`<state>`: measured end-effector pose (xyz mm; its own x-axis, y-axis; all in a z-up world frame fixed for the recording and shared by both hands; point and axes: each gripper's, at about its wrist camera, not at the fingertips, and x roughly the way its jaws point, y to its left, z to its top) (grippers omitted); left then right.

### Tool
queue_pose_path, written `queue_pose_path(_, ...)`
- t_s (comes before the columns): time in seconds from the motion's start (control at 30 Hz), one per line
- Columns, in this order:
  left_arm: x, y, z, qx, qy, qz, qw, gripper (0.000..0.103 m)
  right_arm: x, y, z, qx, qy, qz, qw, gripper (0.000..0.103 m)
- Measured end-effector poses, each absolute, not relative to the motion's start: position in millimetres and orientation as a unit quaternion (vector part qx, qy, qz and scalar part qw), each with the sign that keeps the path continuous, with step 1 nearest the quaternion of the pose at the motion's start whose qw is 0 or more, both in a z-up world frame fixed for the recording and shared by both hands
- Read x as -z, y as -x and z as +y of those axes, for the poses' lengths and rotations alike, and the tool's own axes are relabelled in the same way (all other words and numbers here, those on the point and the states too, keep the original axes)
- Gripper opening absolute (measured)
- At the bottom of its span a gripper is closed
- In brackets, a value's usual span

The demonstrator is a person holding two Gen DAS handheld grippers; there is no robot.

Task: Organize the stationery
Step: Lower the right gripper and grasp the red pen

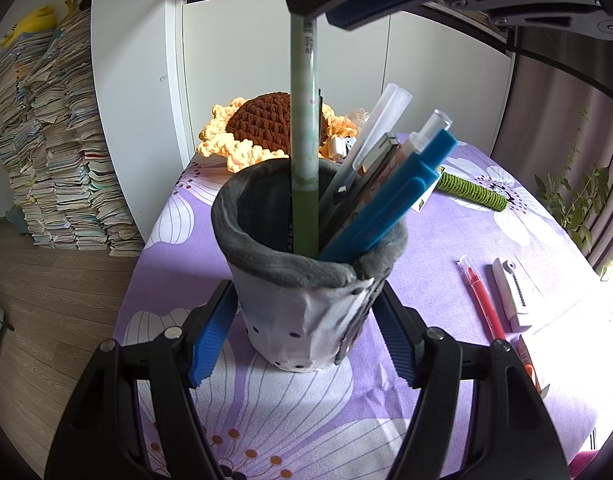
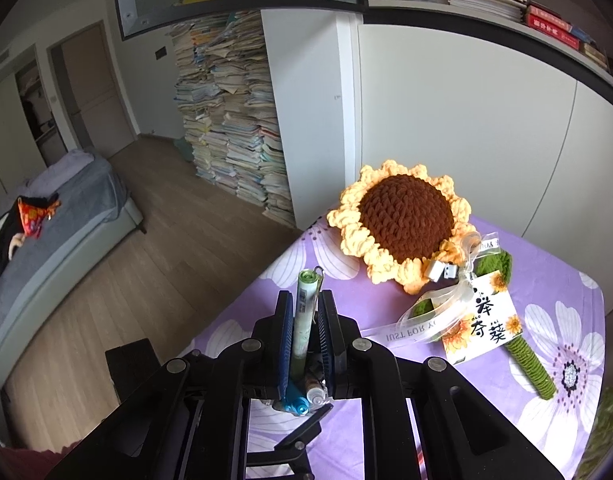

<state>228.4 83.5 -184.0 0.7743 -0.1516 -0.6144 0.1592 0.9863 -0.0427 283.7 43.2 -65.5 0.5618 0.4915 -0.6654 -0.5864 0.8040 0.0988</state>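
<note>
Green pen [image 1: 304, 128] — pinched by right claw [image 2: 306, 322] — enters holder [image 1: 306, 280].

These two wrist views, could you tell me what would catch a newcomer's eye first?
A tall green pen stands upright in the grey fabric pen holder, pinched at its top by the right gripper. The left gripper brackets the holder. Behind lies a crocheted yellow-and-brown sunflower.

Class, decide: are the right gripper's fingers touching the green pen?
Touching. The right wrist view shows the right gripper closed on the green pen, both fingers pressed against its barrel.
</note>
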Motion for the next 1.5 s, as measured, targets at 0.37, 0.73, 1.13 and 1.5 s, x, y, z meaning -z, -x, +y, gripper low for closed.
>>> queue_pose_path(0.37, 184.0, -228.5, 83.4, 0.083, -0.006, 0.326, 0.942, 0.069, 52.8, -284.7, 23.2, -0.327, 0.016, 0.358, 0.875, 0.007)
queue_pose_path(0.73, 184.0, -228.5, 83.3, 0.082, -0.006, 0.326, 0.942, 0.069, 128.3, -306.3, -72.7, -0.168, 0.018, 0.501, 0.849, 0.007)
queue_pose_path(1.13, 183.3, -228.1, 84.1, 0.082, -0.007, 0.326, 0.942, 0.069, 190.7, -315.5, -93.7, -0.153, -0.038, 0.575, 0.803, 0.039)
queue_pose_path(1.5, 183.6, -228.2, 83.6, 0.082, -0.007, 0.326, 0.942, 0.069, 202.0, -326.0, -76.8, -0.136, -0.007, 0.581, 0.802, 0.039)
